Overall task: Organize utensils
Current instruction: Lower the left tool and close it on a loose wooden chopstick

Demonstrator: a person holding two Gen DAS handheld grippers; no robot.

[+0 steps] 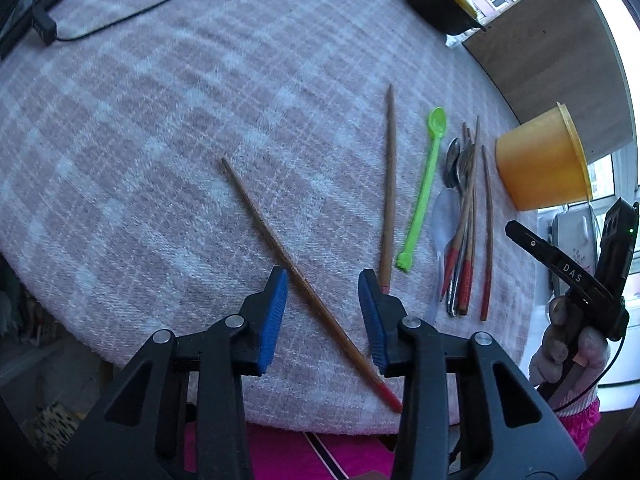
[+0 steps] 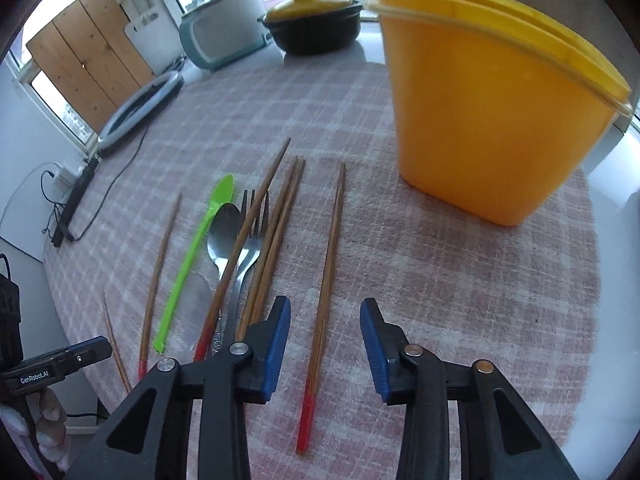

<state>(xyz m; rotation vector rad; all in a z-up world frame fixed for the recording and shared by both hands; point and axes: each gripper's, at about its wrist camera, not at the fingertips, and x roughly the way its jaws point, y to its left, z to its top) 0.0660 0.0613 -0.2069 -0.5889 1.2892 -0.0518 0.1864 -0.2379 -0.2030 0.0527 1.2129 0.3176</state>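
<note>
**Both tongs wide over sticks on the bench**

The left tongs [image 1: 323,304] are spread wide and pinch nothing. One chopstick [image 1: 304,280] lies slanted between the two blue pads, on the checked cloth of the bench [image 1: 140,140]. Its red end slips under the right pad, so its tip is hidden. I cannot tell if a pad touches it. A second stick [image 1: 390,184] lies just ahead of the right pad, and a green spoon [image 1: 423,188] lies past that.

The right tongs [image 2: 325,346] are spread wide too, holding nothing. A lone chopstick [image 2: 326,296] lies between their pads, red end toward the camera. To the left of these tongs sits a pile [image 2: 248,248]: a metal spoon, a fork and more chopsticks, crossed over each other. The near ends of the pile are hidden behind the left pad. A pale, see-through thing beside the pile is hard to make out.

An orange tub [image 2: 492,120] stands ahead and to the right of the right tongs. Its inside cannot be seen.
</note>
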